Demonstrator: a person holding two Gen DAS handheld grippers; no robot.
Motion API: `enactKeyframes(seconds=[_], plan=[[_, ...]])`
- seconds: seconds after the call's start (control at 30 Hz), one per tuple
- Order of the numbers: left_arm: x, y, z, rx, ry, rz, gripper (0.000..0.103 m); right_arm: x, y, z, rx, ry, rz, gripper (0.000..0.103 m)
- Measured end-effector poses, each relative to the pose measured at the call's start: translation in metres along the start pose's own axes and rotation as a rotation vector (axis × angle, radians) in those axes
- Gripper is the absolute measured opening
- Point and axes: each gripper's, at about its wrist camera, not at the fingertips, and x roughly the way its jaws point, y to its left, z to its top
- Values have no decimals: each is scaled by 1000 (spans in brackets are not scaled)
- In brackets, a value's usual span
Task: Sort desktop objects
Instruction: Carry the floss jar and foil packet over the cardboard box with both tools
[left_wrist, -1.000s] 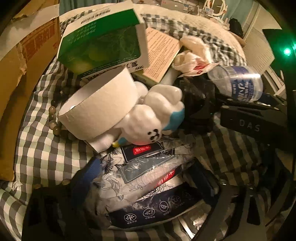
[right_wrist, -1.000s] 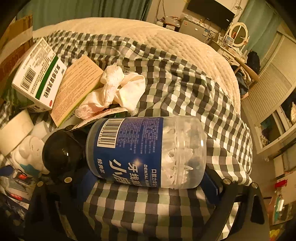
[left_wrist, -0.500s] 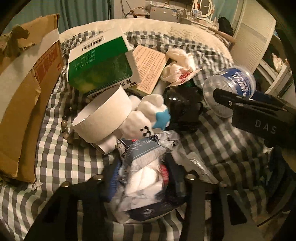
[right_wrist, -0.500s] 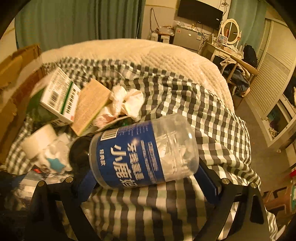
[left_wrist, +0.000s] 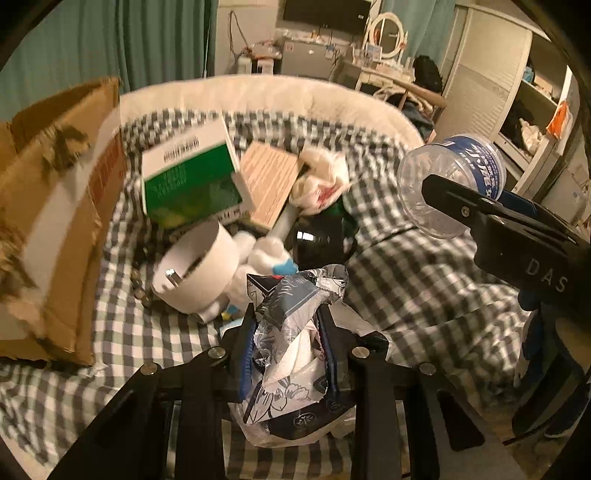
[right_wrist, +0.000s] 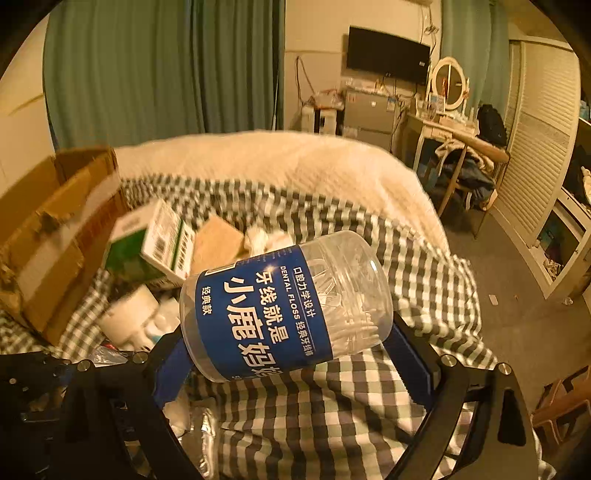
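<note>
My left gripper (left_wrist: 288, 321) has its jaws closing, and its pads press the sides of a crumpled tissue packet (left_wrist: 295, 295) with a blue flower print, held just above the checked cloth (left_wrist: 424, 280). My right gripper (right_wrist: 291, 358) is shut on a clear dental floss jar (right_wrist: 284, 302) with a blue label, held tilted in the air over the cloth. In the left wrist view the same jar (left_wrist: 454, 173) hangs at the upper right in that gripper's black fingers (left_wrist: 476, 210).
On the cloth lie a green-and-white box (left_wrist: 188, 184), a brown printed box (left_wrist: 269, 184), crumpled tissue (left_wrist: 321, 173), a white cup (left_wrist: 199, 266), a white plush toy (left_wrist: 266, 254), a black round thing (left_wrist: 321, 240) and beads (left_wrist: 138, 280). A cardboard box (left_wrist: 55, 221) stands left.
The left gripper's jaws closed on the tissue packet and lifted it. The right gripper rose with the floss jar, which has come off the cloth. Both views now show more of the room.
</note>
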Motion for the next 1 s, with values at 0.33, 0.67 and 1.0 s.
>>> enactKeyframes(seconds=[0.33, 0.67, 1.0], plan=[[-66, 4, 27, 0, -176, 37, 29, -60, 4, 20, 27, -147, 34, 94], [-132, 23, 53, -9, -326, 97, 29, -125, 24, 46, 18, -298, 115, 94], [-180, 48, 73, -8, -429, 169, 29, -155, 53, 72, -5, -364, 204, 94]])
